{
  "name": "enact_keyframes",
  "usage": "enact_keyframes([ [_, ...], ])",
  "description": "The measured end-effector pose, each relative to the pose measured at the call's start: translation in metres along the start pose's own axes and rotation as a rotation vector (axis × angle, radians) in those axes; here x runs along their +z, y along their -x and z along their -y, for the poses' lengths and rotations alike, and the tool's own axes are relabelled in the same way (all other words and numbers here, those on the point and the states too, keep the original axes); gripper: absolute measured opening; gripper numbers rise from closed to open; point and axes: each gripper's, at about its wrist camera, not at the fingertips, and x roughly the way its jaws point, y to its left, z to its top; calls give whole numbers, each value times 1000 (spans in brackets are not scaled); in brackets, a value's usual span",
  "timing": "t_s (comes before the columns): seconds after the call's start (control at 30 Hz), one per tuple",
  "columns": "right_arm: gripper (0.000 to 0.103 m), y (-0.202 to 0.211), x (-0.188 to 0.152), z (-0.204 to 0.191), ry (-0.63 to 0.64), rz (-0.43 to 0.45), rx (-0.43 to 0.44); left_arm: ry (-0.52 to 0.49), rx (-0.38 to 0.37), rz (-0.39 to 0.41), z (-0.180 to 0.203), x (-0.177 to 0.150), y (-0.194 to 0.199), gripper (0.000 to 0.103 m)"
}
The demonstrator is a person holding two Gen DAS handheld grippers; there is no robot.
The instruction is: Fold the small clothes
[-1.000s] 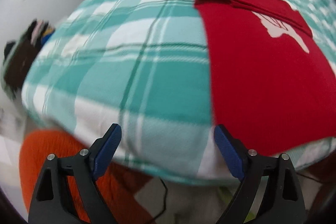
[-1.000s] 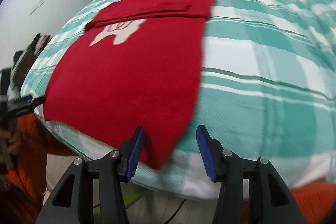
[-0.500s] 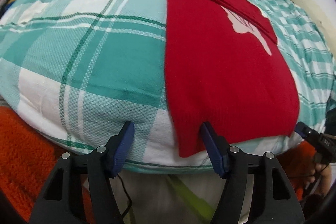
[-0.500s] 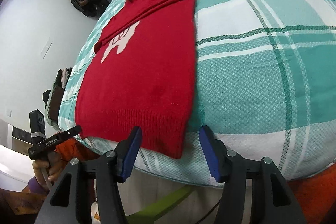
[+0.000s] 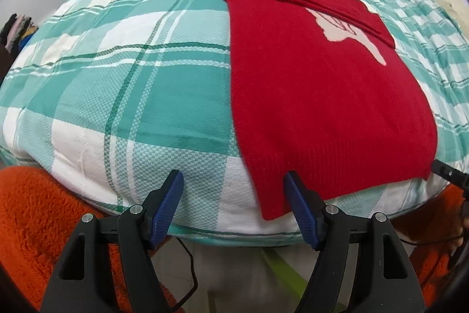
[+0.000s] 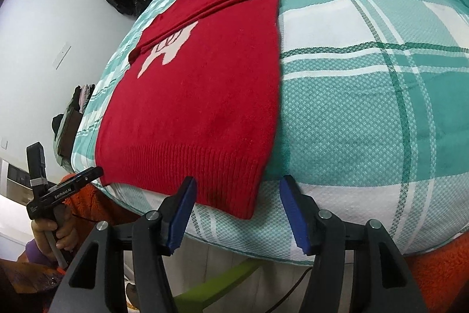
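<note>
A teal-and-white plaid bedspread (image 5: 123,84) fills most of both views, bulging toward the cameras. On it lies one red knitted sweater (image 5: 316,96), stretched from the upper centre of the left wrist view down to the lower right, its sleeves already folded across the chest over a pale motif (image 5: 348,31). In the right wrist view the same sweater runs from the top centre to the lower left, ribbed hem (image 6: 199,166) nearest the camera.

Over the last second both tongs have closed in on the hem. A second ago the left gripper (image 5: 234,210) pointed mostly at bare bedspread; now the near left hem corner (image 5: 272,207) lies just inside its right finger. The right gripper (image 6: 237,213) brackets the other hem corner (image 6: 243,207) between its blue pads. This suggests that the next fold, hem up toward the collar, is about to be gripped.

Both tongs stand wide open and hold nothing.

Count: one sweater, two grippers, each with two blue pads. The left gripper also shows at the lower left of the right wrist view, in a hand (image 6: 55,233).
</note>
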Motion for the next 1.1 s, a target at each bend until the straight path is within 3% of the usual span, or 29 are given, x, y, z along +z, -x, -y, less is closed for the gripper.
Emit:
enact_keyframes([
  [0.4,59,-1,-2,1,-7,-13,5,11,2,6,-4,0,3,74],
  [0.53,60,10,-5,10,-77,5,93,85,-90,43,-21,0,14,75],
  [0.67,61,11,-4,20,-118,20,142,66,-181,-45,-12,0,-5,72],
  [0.77,62,-1,0,14,-86,-8,165,-23,-170,-73,10,0,-14,62],
  [0.8,59,-4,2,12,-73,-14,184,-38,-162,-70,14,0,-14,54],
  [0.83,46,-6,3,8,-55,-16,189,-45,-166,-70,16,0,-13,28],
  [0.87,32,-7,3,6,-40,-23,182,-41,-185,-79,16,0,-14,9],
  [0.9,6,-10,2,4,-24,-40,157,-31,-204,-90,14,0,-14,5],
  [1.0,6,-3,0,-4,-6,-38,167,0,-251,-53,8,1,2,4],
  [1.1,6,20,5,-4,-60,50,276,75,-345,-25,-3,11,21,4],
])
